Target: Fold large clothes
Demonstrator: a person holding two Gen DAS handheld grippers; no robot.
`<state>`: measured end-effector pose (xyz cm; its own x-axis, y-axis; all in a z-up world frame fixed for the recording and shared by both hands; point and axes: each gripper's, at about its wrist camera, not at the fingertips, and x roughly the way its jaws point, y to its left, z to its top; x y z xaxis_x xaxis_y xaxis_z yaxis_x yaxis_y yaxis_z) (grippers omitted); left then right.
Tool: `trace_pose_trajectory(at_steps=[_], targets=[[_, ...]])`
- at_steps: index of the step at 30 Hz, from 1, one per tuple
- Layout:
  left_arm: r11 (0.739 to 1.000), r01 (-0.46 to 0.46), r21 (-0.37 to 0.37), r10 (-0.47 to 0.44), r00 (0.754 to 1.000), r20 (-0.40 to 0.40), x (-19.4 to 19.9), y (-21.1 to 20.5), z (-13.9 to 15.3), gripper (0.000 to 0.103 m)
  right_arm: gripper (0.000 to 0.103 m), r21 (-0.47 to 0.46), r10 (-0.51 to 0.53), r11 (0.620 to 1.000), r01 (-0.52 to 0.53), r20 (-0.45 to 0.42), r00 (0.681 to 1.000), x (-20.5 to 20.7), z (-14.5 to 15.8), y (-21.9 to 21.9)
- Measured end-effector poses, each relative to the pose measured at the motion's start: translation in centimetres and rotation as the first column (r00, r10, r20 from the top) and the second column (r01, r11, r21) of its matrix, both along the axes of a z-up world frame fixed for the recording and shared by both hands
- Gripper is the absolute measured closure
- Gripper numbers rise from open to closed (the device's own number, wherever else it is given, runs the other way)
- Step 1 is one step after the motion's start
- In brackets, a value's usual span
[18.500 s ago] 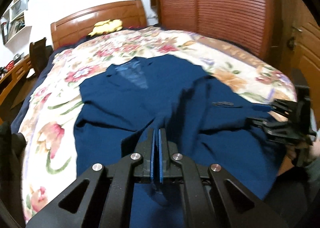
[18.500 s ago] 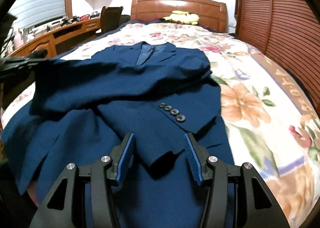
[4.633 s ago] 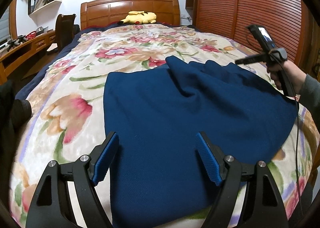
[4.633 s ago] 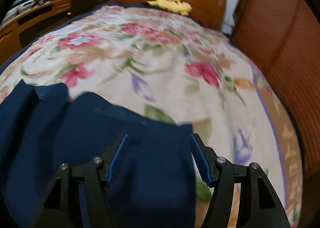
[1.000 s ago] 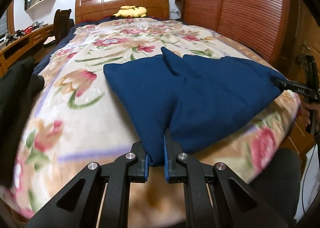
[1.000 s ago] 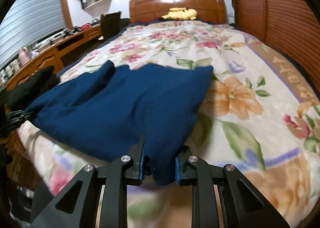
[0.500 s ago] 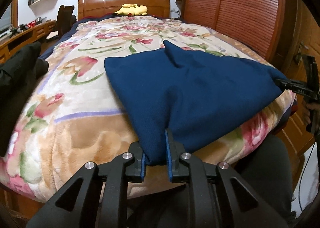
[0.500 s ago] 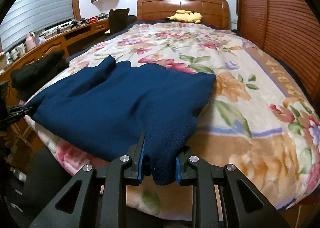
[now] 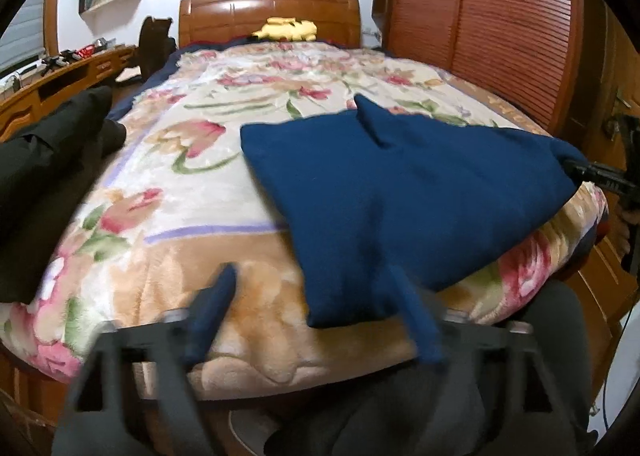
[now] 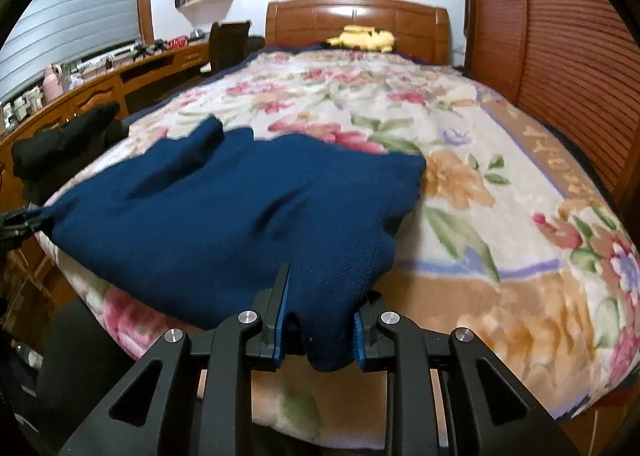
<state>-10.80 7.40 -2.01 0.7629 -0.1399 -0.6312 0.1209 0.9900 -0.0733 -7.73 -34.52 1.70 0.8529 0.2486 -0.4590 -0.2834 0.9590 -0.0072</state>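
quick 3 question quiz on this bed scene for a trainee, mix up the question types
1. True or false: the right gripper is clamped on a corner of the folded navy blue garment.
2. Multiple choice: the left gripper is (A) clamped on the garment, (B) opening, pads clear of the cloth, (C) out of view.
3. Fill in: a yellow plush toy lies by the wooden ____ at the far end of the floral blanket.

Key: 1 true; 2 B; 3 headboard
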Motion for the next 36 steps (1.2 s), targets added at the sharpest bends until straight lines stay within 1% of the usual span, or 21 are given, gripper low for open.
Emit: trace_pose_trajectory(at_steps=[4,7,12,15,19,21,23,27,29,31,33,34,35,36], targets=[[1.0,-0.024,-0.019,0.025,1.0,0.018,-0.3,0.6,0.6,0.019,0.079,0.012,0.025,1.0,-0.026,0.066,0.998,-0.6,2.5,1.6],[0.999,-0.044,-0.023,0.045,0.998,0.043,-0.8,1.2,1.3,0.019,0.08,-0.006,0.066,0.998,-0.066,0.121,0.99,-1.1,4.7,4.0],[0.997,-0.071,-0.027,0.073,0.994,0.086,-1.8,2.5,2.3,0.019,0.081,-0.074,0.162,0.986,-0.151,0.185,0.969,-1.9,7.9,10.0],[0.996,-0.091,-0.023,0.092,0.991,0.101,-2.3,3.5,2.7,0.019,0.081,-0.105,0.22,0.974,-0.202,0.207,0.953,-2.1,9.4,13.7],[0.992,-0.122,-0.021,0.123,0.986,0.109,-2.8,5.2,2.9,0.019,0.081,-0.144,0.312,0.947,-0.286,0.22,0.924,-2.6,10.8,19.7],[0.99,-0.141,-0.029,0.144,0.983,0.112,-3.2,6.3,2.9,0.019,0.081,-0.164,0.377,0.923,-0.349,0.195,0.905,-2.8,10.6,23.1],[0.987,-0.159,-0.034,0.162,0.98,0.112,-3.8,7.4,2.8,0.019,0.081,-0.199,0.433,0.894,-0.401,0.153,0.888,-3.1,9.7,26.7],[0.979,-0.202,-0.042,0.205,0.973,0.104,-4.2,9.5,2.6,0.019,0.081,-0.167,0.498,0.857,-0.487,0.027,0.867,-2.1,6.7,31.2],[0.975,-0.218,-0.043,0.221,0.97,0.101,-4.5,10.2,2.5,0.019,0.08,-0.142,0.511,0.848,-0.511,-0.041,0.859,-1.4,4.9,32.5],[0.973,-0.227,-0.043,0.231,0.968,0.1,-4.5,10.7,2.4,0.019,0.078,-0.129,0.516,0.843,-0.522,-0.075,0.853,-0.8,4.1,33.1],[0.972,-0.231,-0.046,0.235,0.967,0.1,-4.5,10.7,2.5,0.019,0.074,-0.096,0.532,0.837,-0.539,-0.09,0.842,0.3,4.5,32.9],[0.972,-0.231,-0.047,0.234,0.967,0.102,-4.5,10.7,2.5,0.019,0.071,-0.079,0.533,0.838,-0.54,-0.093,0.841,0.2,4.8,32.9],[0.973,-0.227,-0.05,0.231,0.967,0.104,-4.5,10.5,2.6,0.019,0.065,-0.07,0.531,0.841,-0.537,-0.089,0.843,0.3,5.2,32.4],[0.974,-0.221,-0.051,0.225,0.968,0.107,-4.4,10.3,2.7,0.019,0.062,-0.062,0.531,0.842,-0.536,-0.081,0.844,0.5,5.7,31.9]])
